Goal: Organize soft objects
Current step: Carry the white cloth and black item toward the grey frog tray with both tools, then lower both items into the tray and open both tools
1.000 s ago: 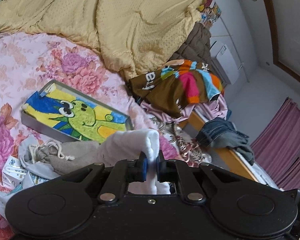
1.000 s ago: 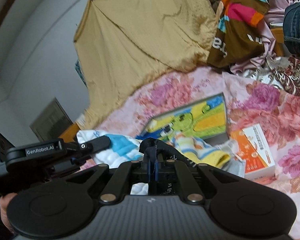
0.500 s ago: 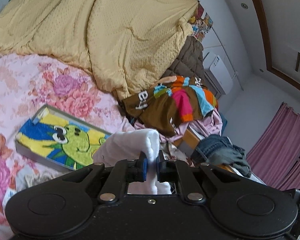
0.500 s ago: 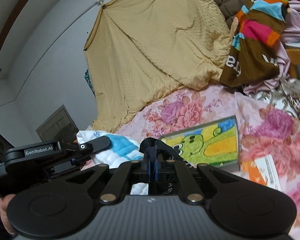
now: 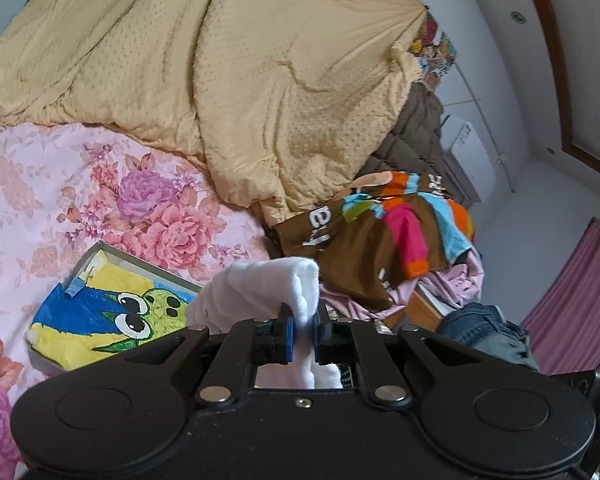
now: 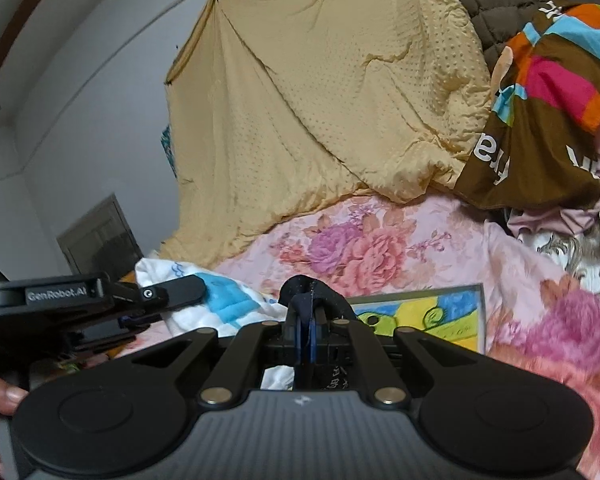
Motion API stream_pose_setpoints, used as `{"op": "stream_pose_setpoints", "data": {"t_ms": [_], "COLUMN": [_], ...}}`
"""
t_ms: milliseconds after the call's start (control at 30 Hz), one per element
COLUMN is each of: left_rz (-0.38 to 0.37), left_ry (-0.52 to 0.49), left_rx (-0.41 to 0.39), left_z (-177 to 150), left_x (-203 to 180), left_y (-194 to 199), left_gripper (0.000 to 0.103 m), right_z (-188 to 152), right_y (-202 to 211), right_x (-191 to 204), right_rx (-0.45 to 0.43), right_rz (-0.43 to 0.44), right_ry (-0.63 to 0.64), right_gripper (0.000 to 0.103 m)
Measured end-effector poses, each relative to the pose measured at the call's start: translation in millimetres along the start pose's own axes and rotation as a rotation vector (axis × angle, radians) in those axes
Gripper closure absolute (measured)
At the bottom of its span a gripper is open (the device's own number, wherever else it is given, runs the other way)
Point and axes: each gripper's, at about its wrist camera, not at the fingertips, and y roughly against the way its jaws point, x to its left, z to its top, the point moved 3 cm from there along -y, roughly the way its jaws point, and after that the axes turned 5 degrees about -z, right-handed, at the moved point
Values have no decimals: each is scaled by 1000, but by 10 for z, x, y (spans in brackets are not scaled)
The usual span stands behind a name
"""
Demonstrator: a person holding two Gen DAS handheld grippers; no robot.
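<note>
Above the flowered bed sheet [image 5: 32,184] I now carry both pieces higher than a second ago: the painted box [image 5: 112,312] with the green cartoon face sits lower in both views and the orange-and-white carton from the earlier right view is gone from the frame, so I judge the lift is done and the carry toward a sorting place has begun. My left gripper [image 5: 303,330] is clamped narrow on a white cloth [image 5: 268,284], which bulges out at 11 o'clock from the blue pads [image 5: 287,334] and hangs in a soft fold below them. My right gripper [image 6: 309,334] is closed tight on a dark navy fabric [image 6: 306,294], thin and limp, looping just above the jaws. The white cloth looks thick and fluffy, like a towel or sock. At 1 o'clock the yellow quilt [image 5: 228,80] and the brown colourful garment [image 5: 380,240] lie heaped, not yet sorted.
</note>
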Motion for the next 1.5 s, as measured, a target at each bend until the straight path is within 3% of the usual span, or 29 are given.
{"op": "stream_pose_setpoints", "data": {"t_ms": [300,633,1000,1233,1367,1433,1500], "left_rz": [48,82,219,301,345,355,362], "left_ry": [38,96,87,55,38,36,27], "left_rx": [47,114,242,314,345,343,339], "left_z": [-90,-359,-608,-709,-763,-775,-777], "left_x": [369,680,939,1031,1061,1059,1045], "left_y": [-642,-1122,-1373,-1434,-1449,-1435,-1414], "left_gripper": [94,94,93,91,82,79,70], "right_z": [-13,-163,-407,-497,-523,-530,-534], "right_y": [-592,-898,-1110,-1163,-1168,-1169,-1162], "right_x": [-291,-479,-705,-743,-771,-781,-780], "right_rx": [49,149,309,365,379,384,385], "right_rz": [-41,-84,-161,-190,-202,-208,-210], "right_ry": [-9,-6,-32,-22,-27,-29,-25], "right_gripper": [98,98,97,91,87,81,69]}}
